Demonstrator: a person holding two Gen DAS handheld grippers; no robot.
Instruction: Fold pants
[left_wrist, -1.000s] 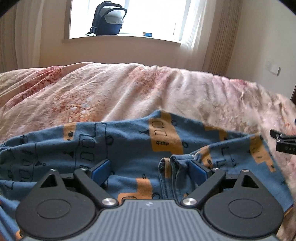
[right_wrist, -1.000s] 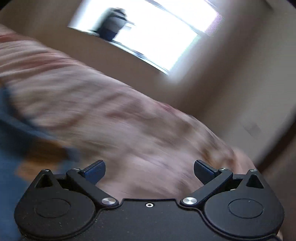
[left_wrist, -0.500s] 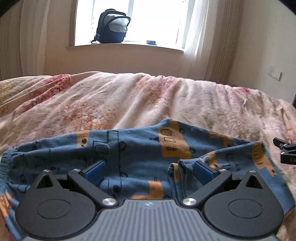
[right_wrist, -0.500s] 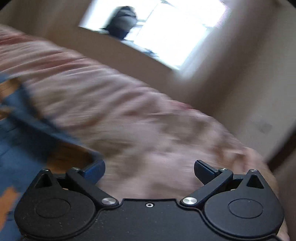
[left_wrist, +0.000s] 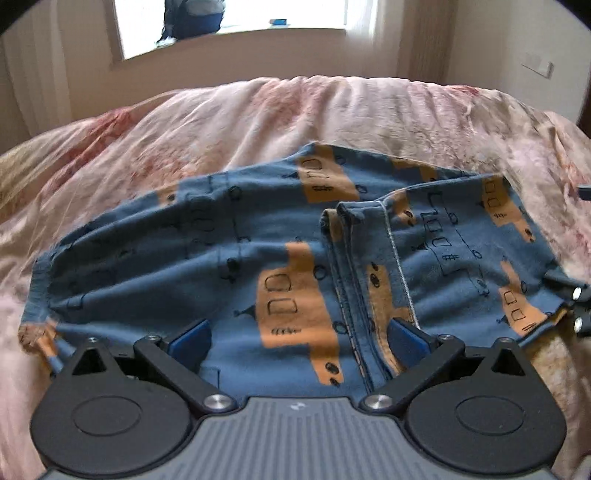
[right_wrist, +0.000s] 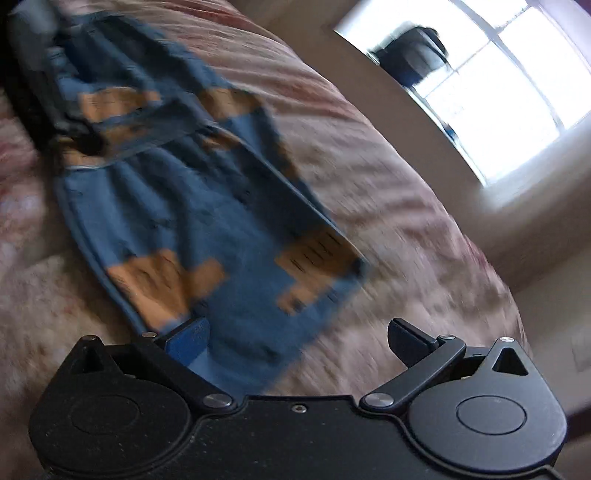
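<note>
Blue pants (left_wrist: 280, 258) with orange patches lie spread across a pink floral bedspread (left_wrist: 258, 122), filling the view's centre. The left gripper (left_wrist: 299, 339) hovers at their six o'clock edge, jaws wide apart, gripping nothing. The right gripper (right_wrist: 295, 343), blurred, is likewise spread wide and empty, the pants stretching toward ten o'clock.

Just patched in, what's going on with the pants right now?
A person is working two handheld grippers over blue and orange patterned pants spread on a pink floral bedspread. The pants lie partly folded, one end doubled over the middle. The left gripper hangs open above them, gripping nothing. The right gripper is also open, over their edge.
</note>
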